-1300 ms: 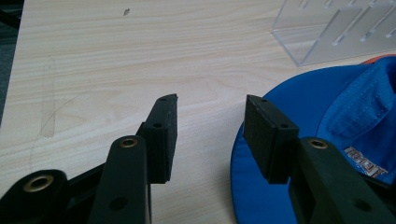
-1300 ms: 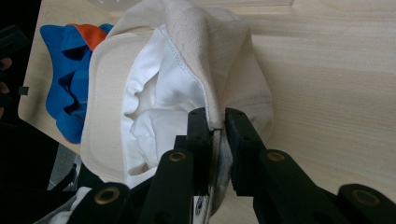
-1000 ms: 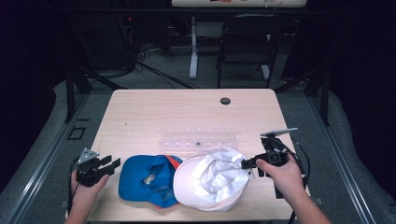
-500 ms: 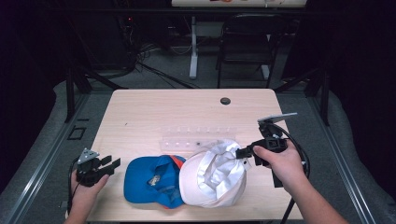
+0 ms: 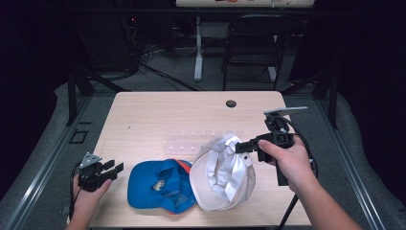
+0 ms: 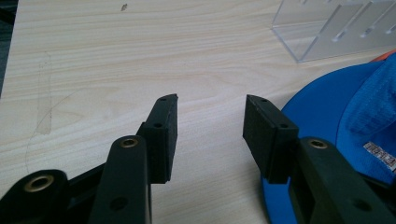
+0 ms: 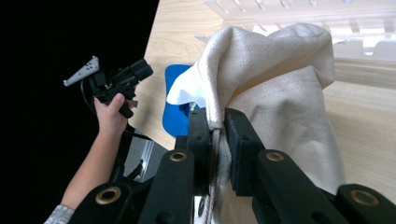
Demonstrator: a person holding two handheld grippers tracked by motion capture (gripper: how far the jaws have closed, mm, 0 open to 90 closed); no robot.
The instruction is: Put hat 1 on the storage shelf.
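At the near left of the tabletop (image 5: 143,115), the left claw (image 5: 114,167) is held low with its jaws apart and nothing between them, just left of the blue cap (image 5: 160,186). The blue cap is seen lying flat at the near edge, its brim toward the left claw, untouched. Right of the blue cap and overlapping its edge, the white cap (image 5: 222,175) is being lifted by one side: its rim is pinched at the top by the right claw (image 5: 241,146), whose jaws are closed tight on the fabric, as is shown close up in the right gripper view (image 7: 215,126). Part of the white cap rests on the tabletop while the gripped side is raised and folded over. Just behind both caps, a clear rack (image 5: 191,141) with slots is seen standing empty. The work is judged to be at an early stage: one cap has been grasped and partly raised, none has been placed on the rack, and the blue cap is left to be picked up. Whether the rack is the goal cannot be told for certain.
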